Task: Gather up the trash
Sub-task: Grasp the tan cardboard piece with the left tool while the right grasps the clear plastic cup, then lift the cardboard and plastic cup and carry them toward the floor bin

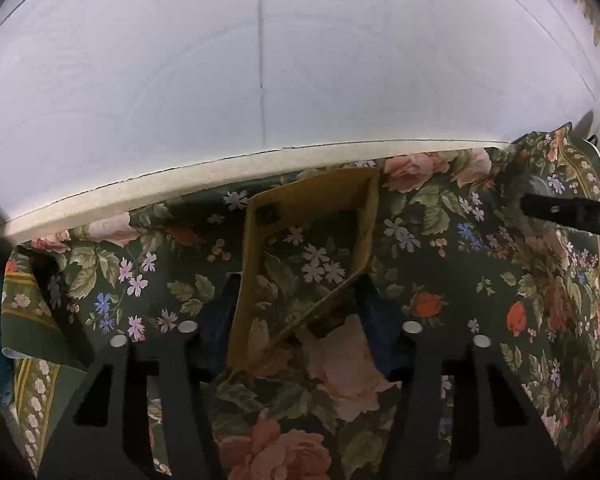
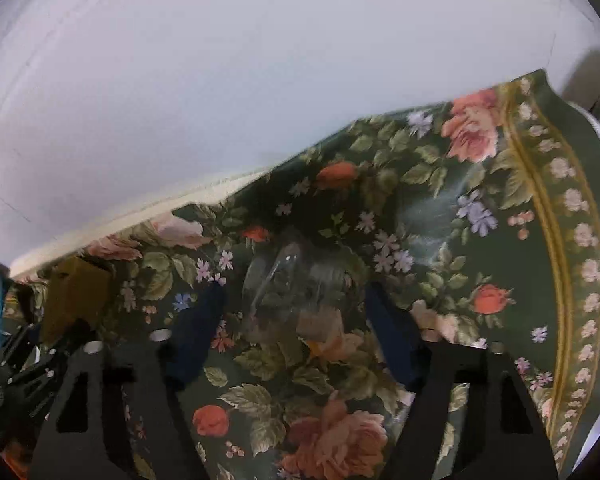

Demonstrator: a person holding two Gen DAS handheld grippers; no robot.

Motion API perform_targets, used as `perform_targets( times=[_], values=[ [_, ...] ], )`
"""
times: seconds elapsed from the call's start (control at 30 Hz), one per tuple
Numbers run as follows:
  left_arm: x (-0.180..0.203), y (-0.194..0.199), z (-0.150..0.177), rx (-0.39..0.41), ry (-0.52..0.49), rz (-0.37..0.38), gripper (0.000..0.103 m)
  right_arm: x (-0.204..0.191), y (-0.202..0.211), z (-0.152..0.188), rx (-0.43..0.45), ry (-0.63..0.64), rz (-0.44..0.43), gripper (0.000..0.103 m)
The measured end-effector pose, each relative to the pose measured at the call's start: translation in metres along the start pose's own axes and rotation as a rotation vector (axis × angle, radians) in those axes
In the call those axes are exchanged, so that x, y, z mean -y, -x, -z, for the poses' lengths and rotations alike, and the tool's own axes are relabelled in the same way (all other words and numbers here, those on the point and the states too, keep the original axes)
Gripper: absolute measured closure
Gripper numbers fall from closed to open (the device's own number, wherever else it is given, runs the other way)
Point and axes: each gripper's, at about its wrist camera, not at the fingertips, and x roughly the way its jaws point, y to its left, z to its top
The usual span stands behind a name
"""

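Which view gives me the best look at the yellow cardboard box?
The left wrist view: the yellow cardboard box lies centred between the left gripper fingers, its open frame clear against the floral tablecloth. The right wrist view catches it only as a blurred patch at the left edge.

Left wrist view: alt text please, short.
The left hand-held gripper straddles an open yellow cardboard sleeve lying on a floral tablecloth, with a white wall behind.
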Motion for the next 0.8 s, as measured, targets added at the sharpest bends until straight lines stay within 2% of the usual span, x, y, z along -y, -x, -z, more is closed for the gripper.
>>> perform_targets(
  times=[0.03,0.07,0.1,0.2,0.3,0.57,0.7,0.73,0.8],
  values=[
    [0.002,0.002,0.001,0.002,-0.005,-0.001,0.061,0.002,-0.002,0.002,-0.013,-0.006,-0.008,0.061],
    [0.004,0.005,0.002,0.005,-0.009,-0.003,0.068,0.003,-0.003,0.003,-0.021,-0.012,-0.016,0.065],
    [0.006,0.009,0.003,0.007,-0.014,-0.008,0.077,0.004,-0.002,0.006,-0.020,-0.018,-0.017,0.065],
    [0.015,0.021,0.009,0.014,-0.021,-0.023,0.089,0.006,0.010,0.015,0.008,-0.010,-0.013,0.065],
    [0.022,0.038,0.014,0.025,-0.006,-0.009,0.094,0.009,0.031,0.026,0.023,0.005,-0.048,0.065],
    [0.053,0.117,0.021,0.112,0.032,-0.002,0.096,0.019,0.121,0.042,0.116,0.071,-0.128,0.065],
    [0.078,0.169,0.031,0.171,0.049,-0.012,0.096,0.016,0.176,0.052,0.184,0.127,-0.159,0.065],
    [0.090,0.172,0.031,0.181,0.054,-0.018,0.096,0.020,0.195,0.060,0.202,0.145,-0.172,0.065],
    [0.106,0.197,0.046,0.210,0.070,-0.042,0.096,0.017,0.212,0.070,0.225,0.175,-0.195,0.065]
  ],
)
